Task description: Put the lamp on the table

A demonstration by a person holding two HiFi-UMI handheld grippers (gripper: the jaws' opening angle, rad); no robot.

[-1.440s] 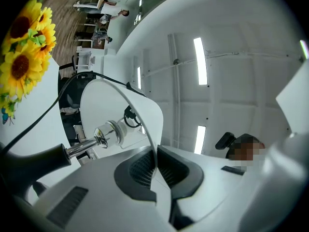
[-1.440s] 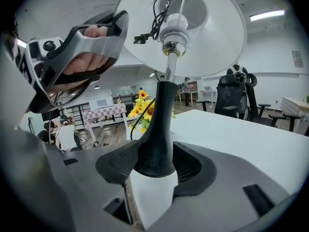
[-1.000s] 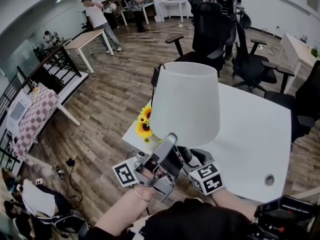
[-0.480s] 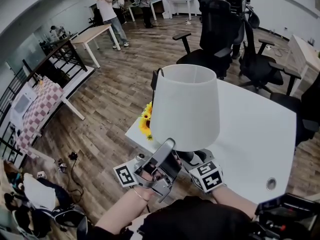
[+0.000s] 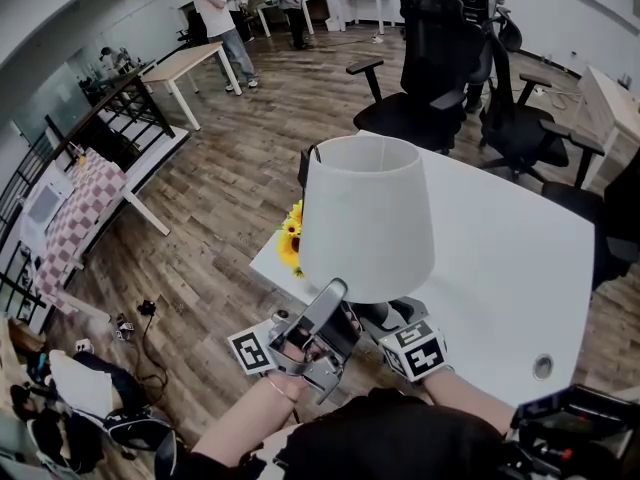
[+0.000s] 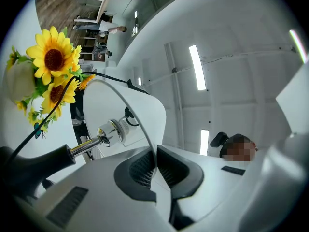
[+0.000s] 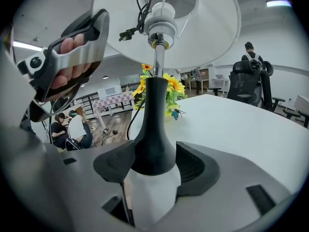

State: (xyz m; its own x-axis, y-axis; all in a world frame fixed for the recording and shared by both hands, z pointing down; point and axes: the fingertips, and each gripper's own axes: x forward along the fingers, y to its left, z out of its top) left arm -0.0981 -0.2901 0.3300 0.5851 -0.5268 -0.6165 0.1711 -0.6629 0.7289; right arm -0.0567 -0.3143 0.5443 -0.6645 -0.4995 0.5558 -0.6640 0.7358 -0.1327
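Our right tool has just been spreading its jaws, loosening off the lamp base. Our left tool is clenched on the lampshade rim. We judge the lamp is landing on the surface.

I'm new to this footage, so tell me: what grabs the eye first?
A big white-shaded lamp fills the middle, at the white table's near-left edge. The left gripper pinches the shade's rim; the right gripper's fingers have just been opening around the lamp's base. Sunflowers peek out left of it.
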